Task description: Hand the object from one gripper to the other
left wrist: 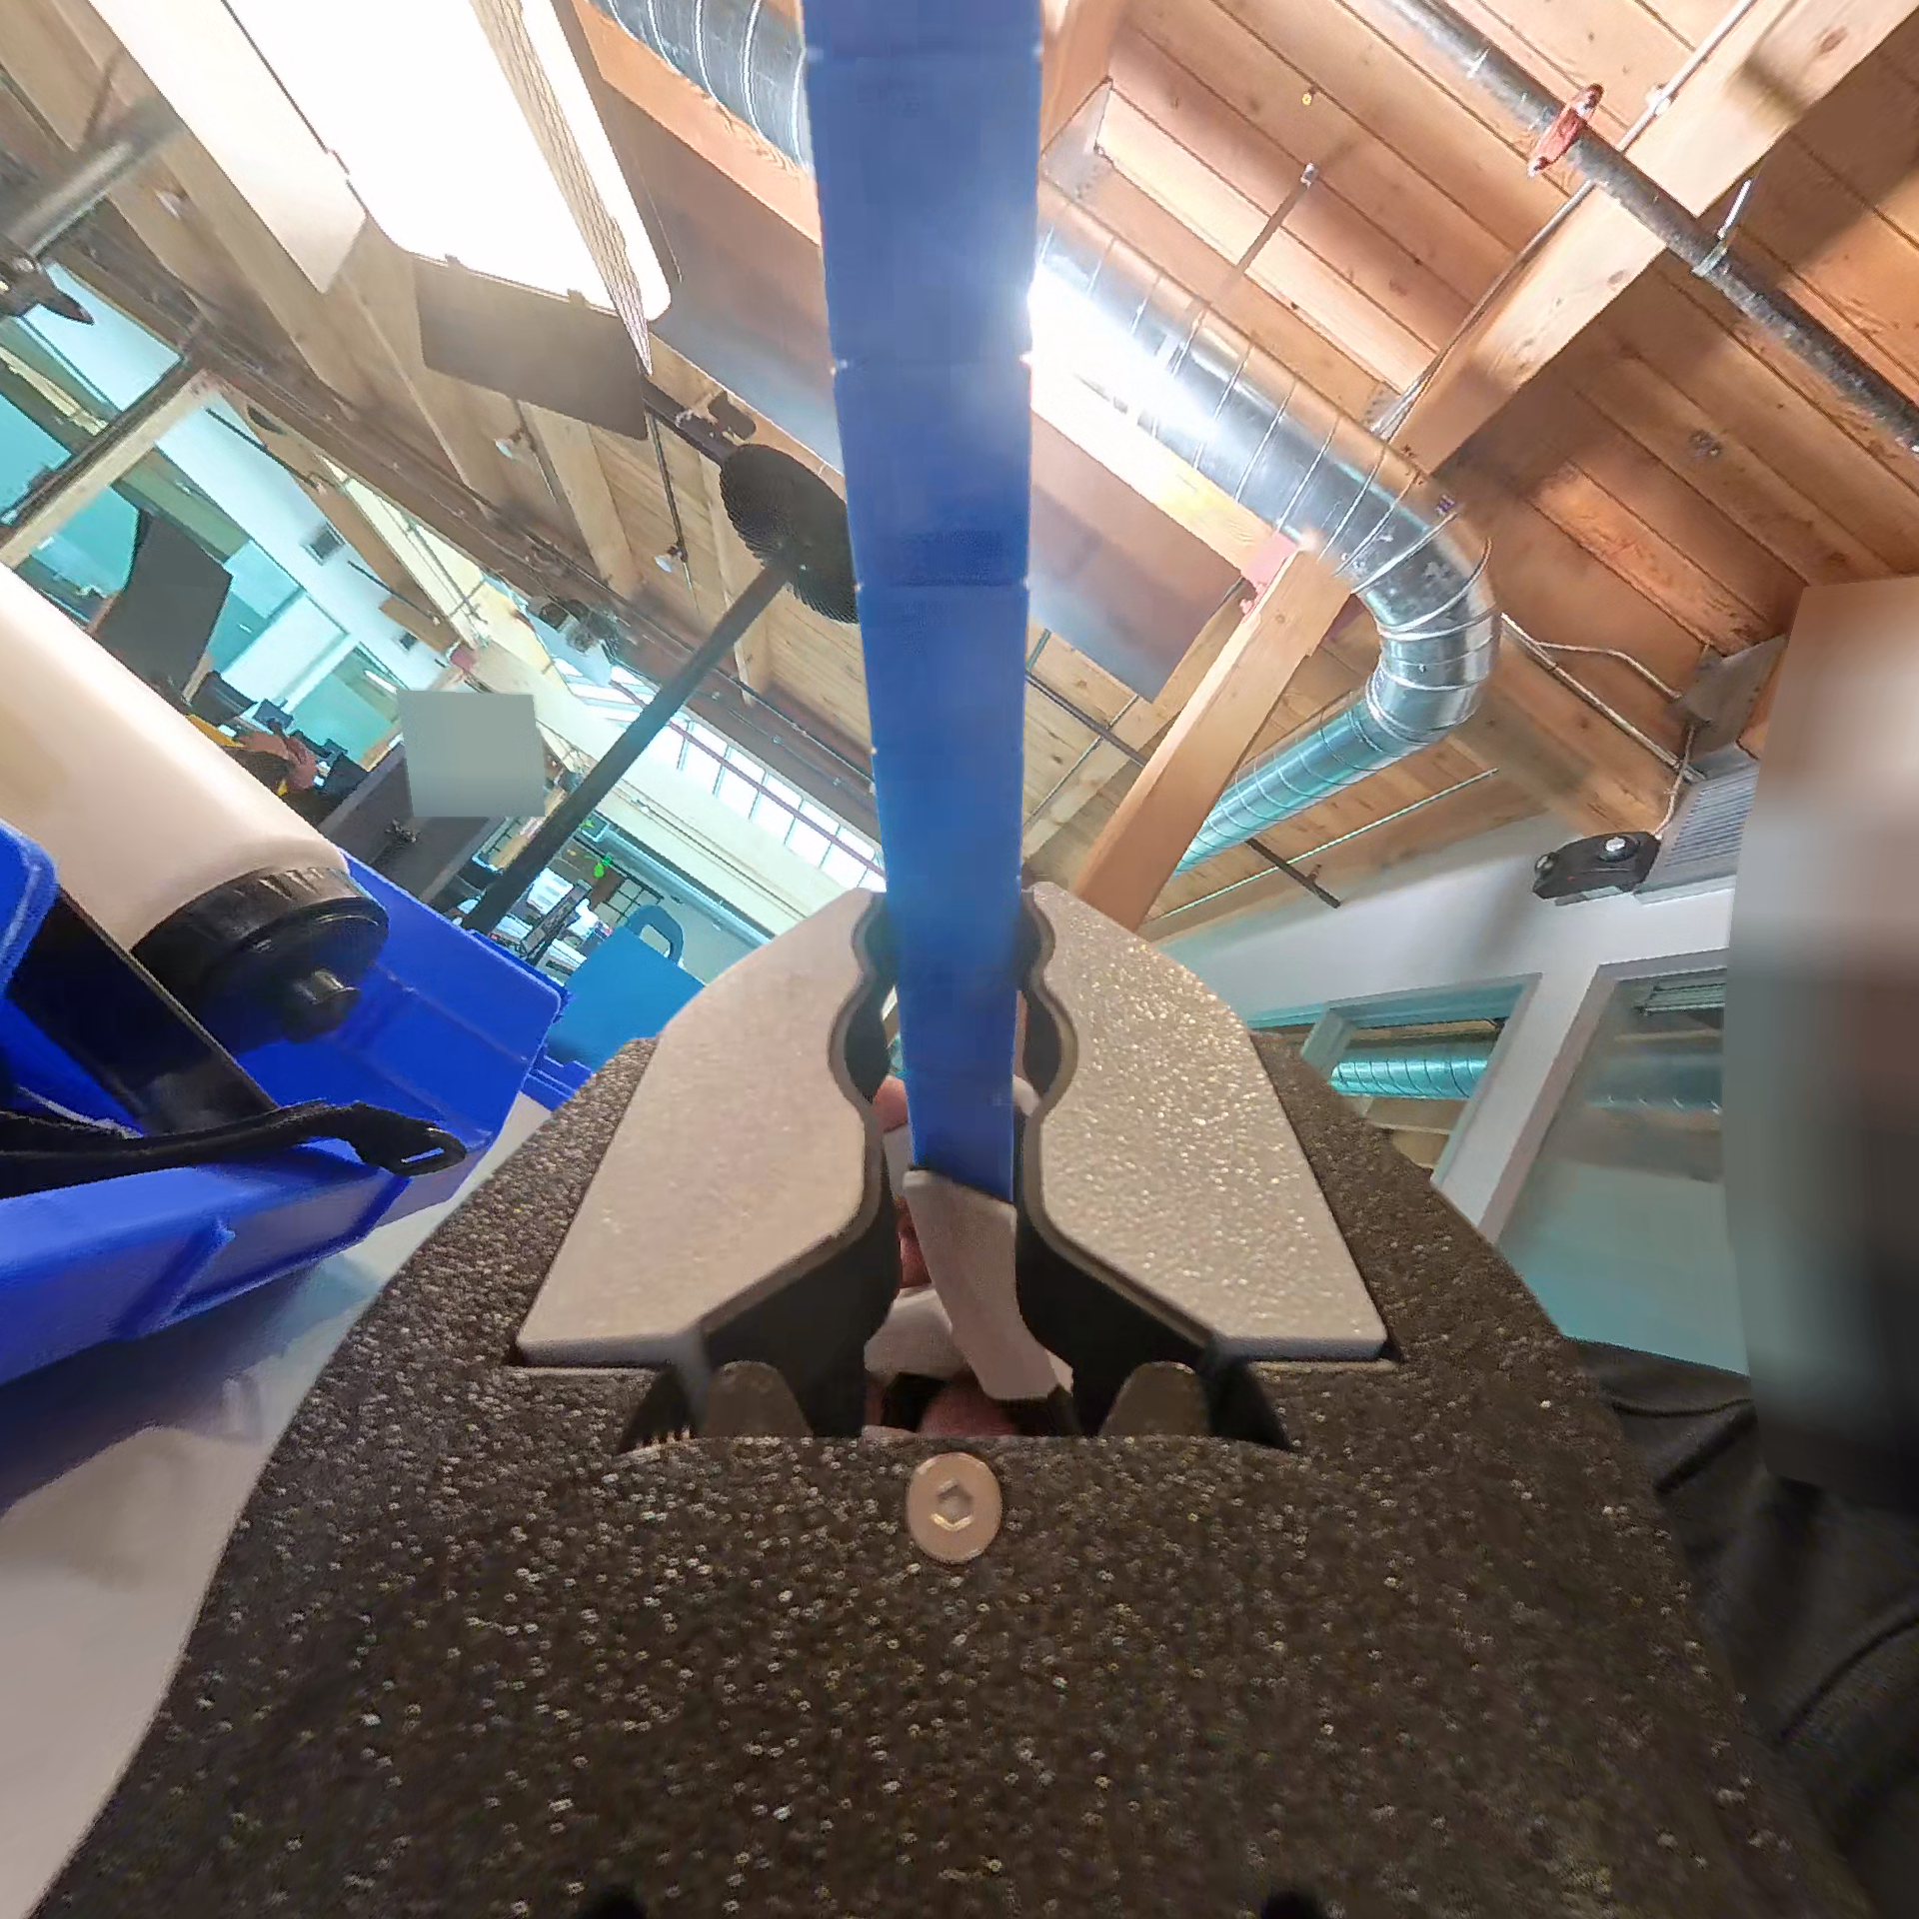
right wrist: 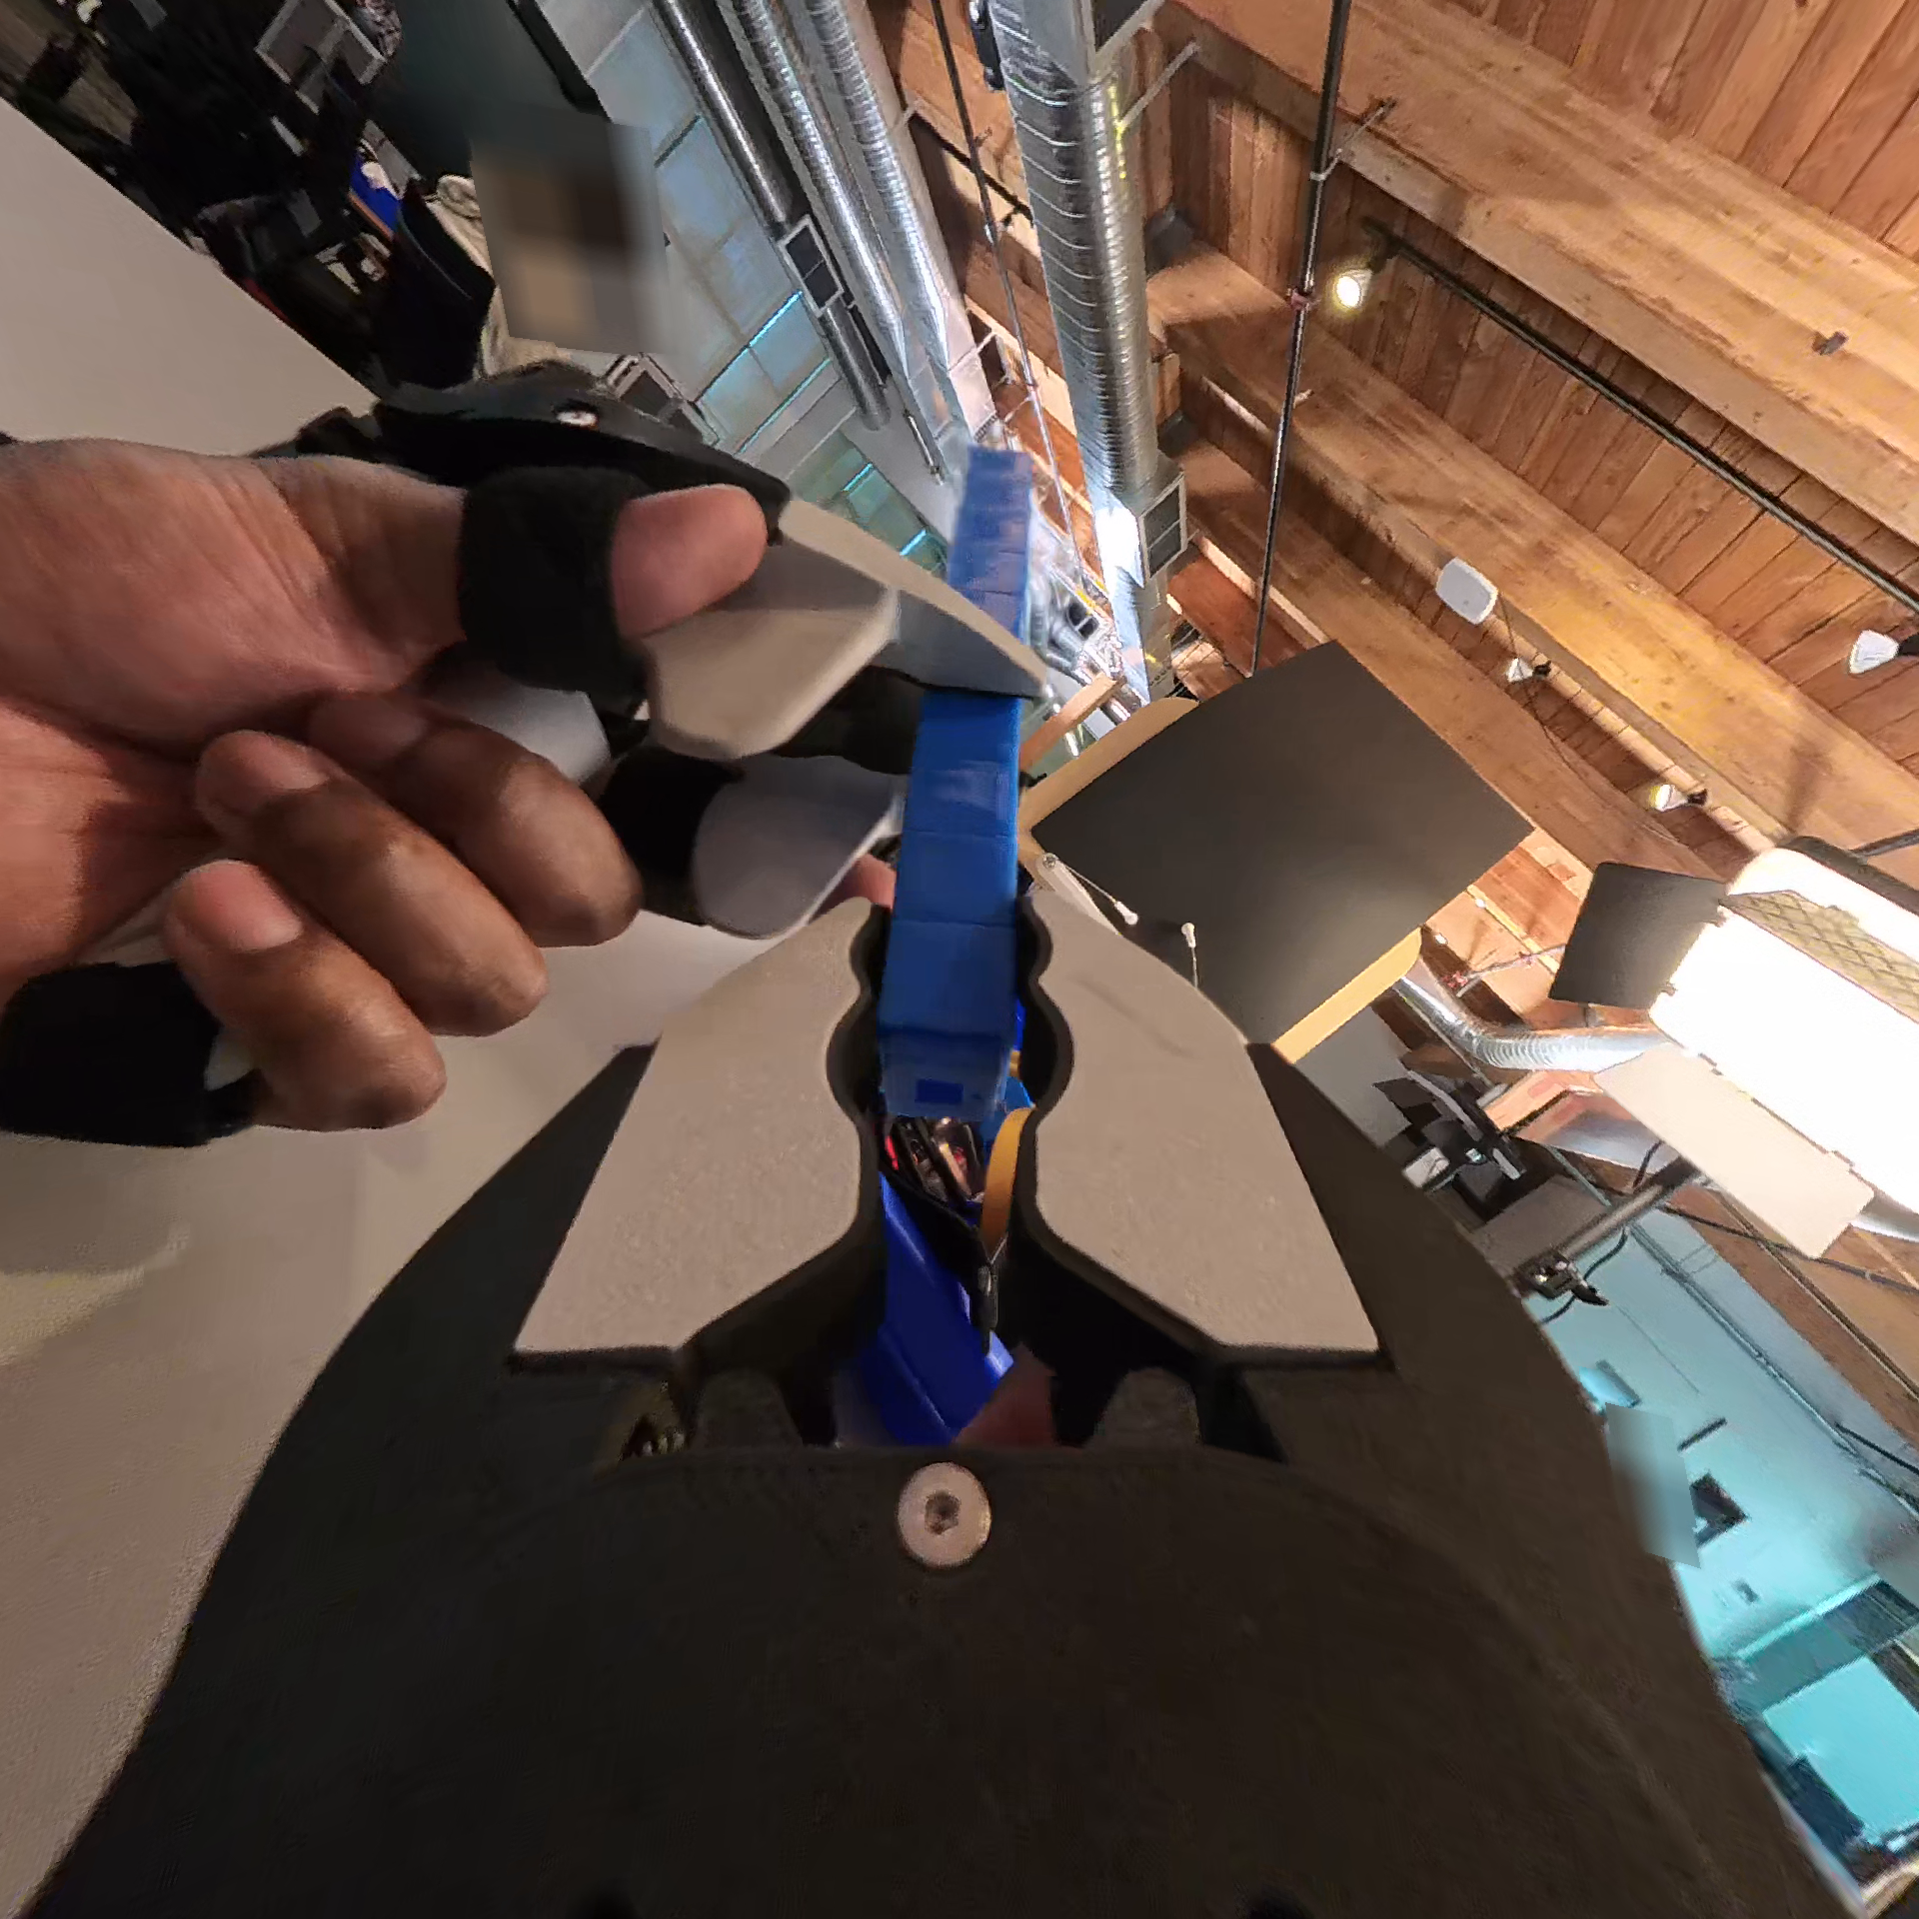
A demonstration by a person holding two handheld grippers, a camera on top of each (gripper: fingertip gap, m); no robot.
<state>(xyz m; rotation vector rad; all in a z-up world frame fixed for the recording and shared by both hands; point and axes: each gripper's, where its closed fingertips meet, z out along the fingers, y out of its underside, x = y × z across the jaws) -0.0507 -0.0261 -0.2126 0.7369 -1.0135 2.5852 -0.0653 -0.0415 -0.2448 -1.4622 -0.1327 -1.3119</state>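
A long blue segmented bar stands upright between the fingertips of my left gripper, which is shut on it. In the right wrist view the bar's lower end sits between the fingertips of my right gripper, which is also shut on it. There the left gripper comes in from the left, held by a person's hand. It clasps the bar just above my right fingertips, and its upper finger crosses in front of the bar. Both grippers point up towards the ceiling.
A blue bin holding a white bottle with a black cap lies at the left of the left wrist view, on a white table. Wooden beams, metal ducts and light panels are overhead.
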